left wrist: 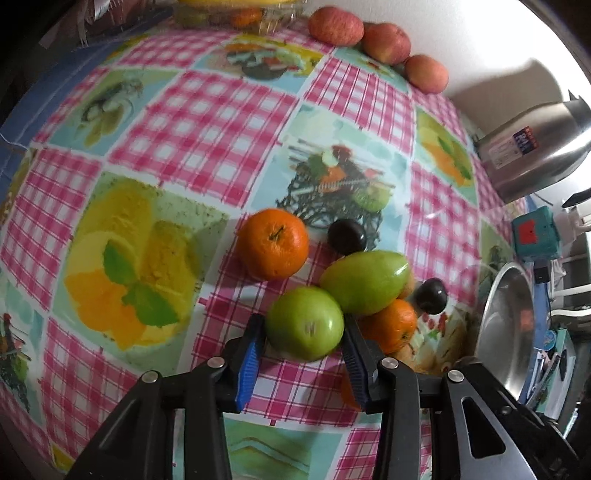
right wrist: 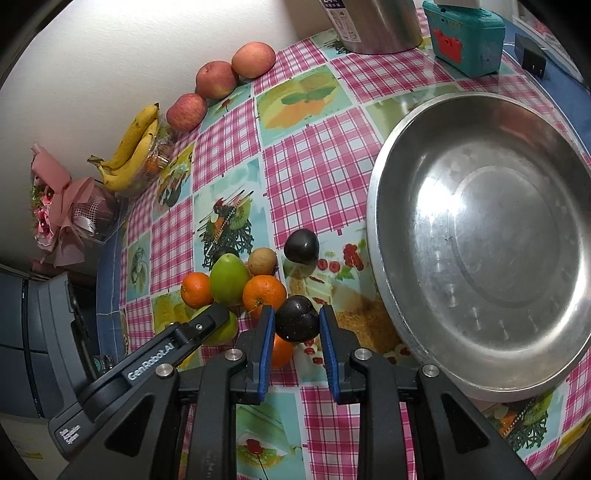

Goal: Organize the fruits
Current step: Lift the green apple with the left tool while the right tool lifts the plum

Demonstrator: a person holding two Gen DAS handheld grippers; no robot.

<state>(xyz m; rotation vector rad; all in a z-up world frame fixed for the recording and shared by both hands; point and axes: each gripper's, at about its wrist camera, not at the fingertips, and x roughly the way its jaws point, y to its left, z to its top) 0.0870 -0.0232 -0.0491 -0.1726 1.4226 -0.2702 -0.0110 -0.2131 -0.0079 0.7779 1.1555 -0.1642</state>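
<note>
A round green fruit [left wrist: 304,325] sits between the blue pads of my left gripper [left wrist: 303,332], which is shut on it just above the checked tablecloth. From the right wrist view that gripper's black finger [right wrist: 207,321] covers part of the same green fruit [right wrist: 226,334]. My right gripper [right wrist: 297,312] is shut on a dark plum [right wrist: 297,326], held over an orange [right wrist: 282,352]. Clustered close by are an oval green fruit [left wrist: 365,282], two oranges [left wrist: 272,243] [left wrist: 391,325], a small brown fruit [right wrist: 262,261] and two more dark plums [left wrist: 347,236] [left wrist: 431,296].
A wide steel bowl [right wrist: 480,258] stands right of the cluster. Three apples [right wrist: 216,79] and bananas [right wrist: 133,147] on a clear box line the wall. A steel flask [right wrist: 373,26], a teal box [right wrist: 465,40] and a pink bouquet [right wrist: 59,210] stand at the table's edges.
</note>
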